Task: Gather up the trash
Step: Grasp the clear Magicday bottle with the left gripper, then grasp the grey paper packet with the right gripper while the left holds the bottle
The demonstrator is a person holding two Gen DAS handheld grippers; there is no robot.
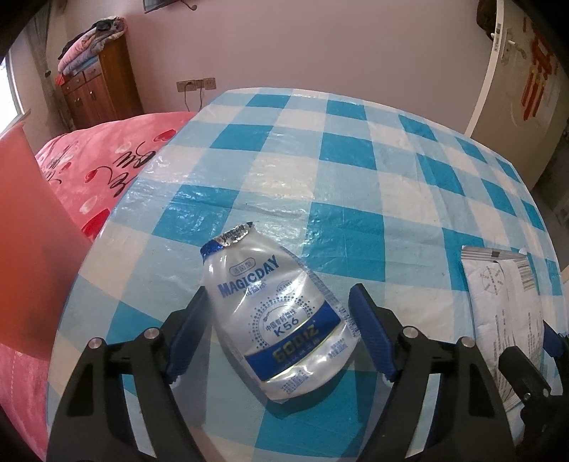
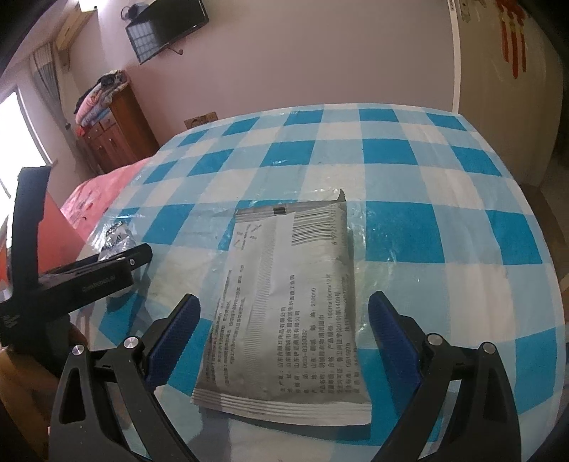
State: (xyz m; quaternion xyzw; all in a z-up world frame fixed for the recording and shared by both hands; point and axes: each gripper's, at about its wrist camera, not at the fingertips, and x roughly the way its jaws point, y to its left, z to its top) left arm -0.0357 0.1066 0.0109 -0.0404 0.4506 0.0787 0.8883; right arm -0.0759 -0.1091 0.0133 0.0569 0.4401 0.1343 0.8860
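Left wrist: left gripper (image 1: 281, 312) spread wide, straddling crushed bottle (image 1: 275, 316) lying flat on checked tablecloth (image 1: 355, 170); contact with left pad possibly made, unclear.

Right wrist: right gripper (image 2: 284, 337) released, flanking grey sachet (image 2: 284, 305) lying flat. Neither item lifted; both grasps and disposal judged outstanding.

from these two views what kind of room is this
Most likely a bedroom in a home. A bed with a pink floral cover sits beside the checked table, a wooden cabinet carries folded quilts, and a wall-mounted TV hangs above.
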